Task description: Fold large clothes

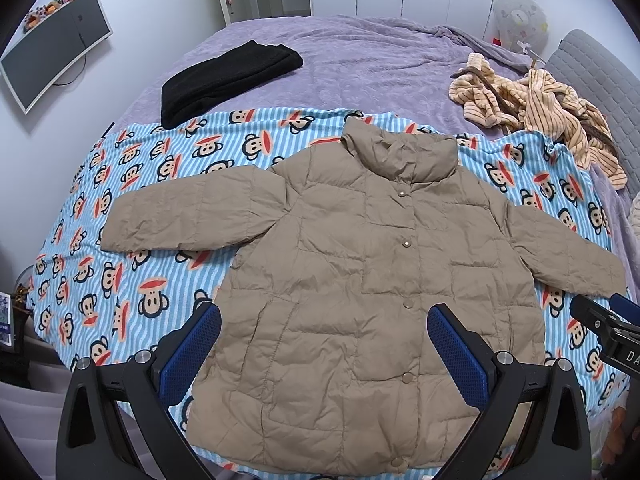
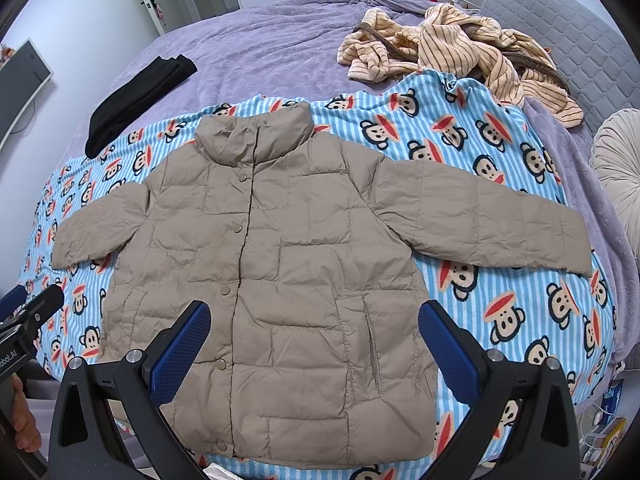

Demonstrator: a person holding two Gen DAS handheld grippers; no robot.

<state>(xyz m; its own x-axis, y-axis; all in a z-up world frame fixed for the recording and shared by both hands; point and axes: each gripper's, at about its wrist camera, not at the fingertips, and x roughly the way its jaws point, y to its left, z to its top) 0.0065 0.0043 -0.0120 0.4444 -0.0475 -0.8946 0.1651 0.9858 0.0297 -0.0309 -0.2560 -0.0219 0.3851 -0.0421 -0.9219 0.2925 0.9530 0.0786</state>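
Tan puffer jacket (image 1: 360, 248) lies flat, buttoned, front up, sleeves out, centred on monkey-print blanket (image 1: 132, 280); no fold made yet, whole job left. L gripper (image 1: 324, 344) and R gripper (image 2: 314, 340) hover above jacket hem, both jaws wide apart, holding nothing. Black folded garment (image 1: 224, 80) sits beyond jacket's left sleeve. Hem edge nearest cams partly hidden by grippers.

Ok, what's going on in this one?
A person holds a gripper in each hand over a tan puffer jacket spread flat, snapped shut, sleeves out, on a monkey-print blanket on a bed. The left gripper and right gripper are both open above the hem, touching nothing. No fold is made yet.
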